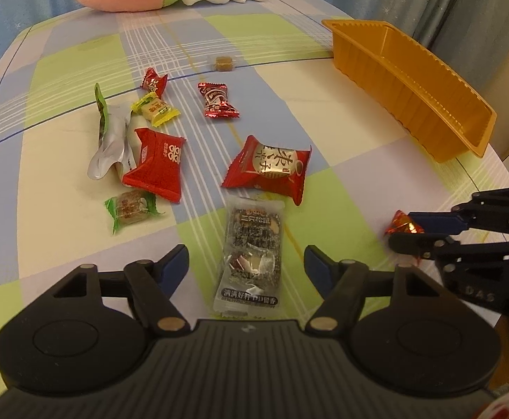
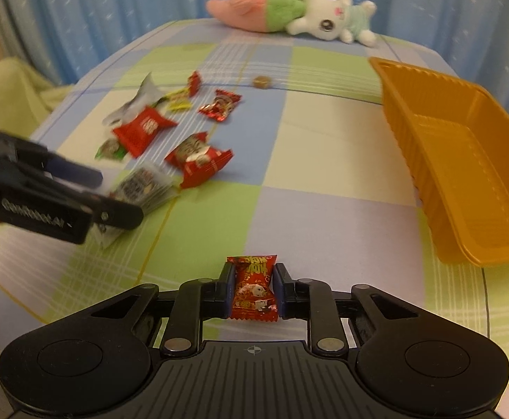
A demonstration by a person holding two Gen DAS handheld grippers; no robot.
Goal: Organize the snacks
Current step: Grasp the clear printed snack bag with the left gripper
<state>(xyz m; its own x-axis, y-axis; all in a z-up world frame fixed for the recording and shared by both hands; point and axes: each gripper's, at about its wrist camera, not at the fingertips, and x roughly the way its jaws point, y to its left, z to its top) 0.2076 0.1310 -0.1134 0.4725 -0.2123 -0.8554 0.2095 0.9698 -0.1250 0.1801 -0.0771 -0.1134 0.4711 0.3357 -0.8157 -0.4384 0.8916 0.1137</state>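
A small crinkly red foil-wrapped candy [image 2: 253, 288] is sitting clamped between the blue pads of the right gripper [image 2: 254, 291], low over the checked tablecloth [image 2: 324, 181]. The left gripper [image 1: 246, 262] is angling down with jaws spread around a clear rectangular nut-bar packet [image 1: 251, 251], not pressing it. A ribbed orange plastic tray [image 2: 464, 160] is lying to the right, well apart.

Motion blur smears the left gripper [image 2: 115, 192] and clear nut-bar packet [image 2: 146, 190]; print on far wrappers stays illegible.
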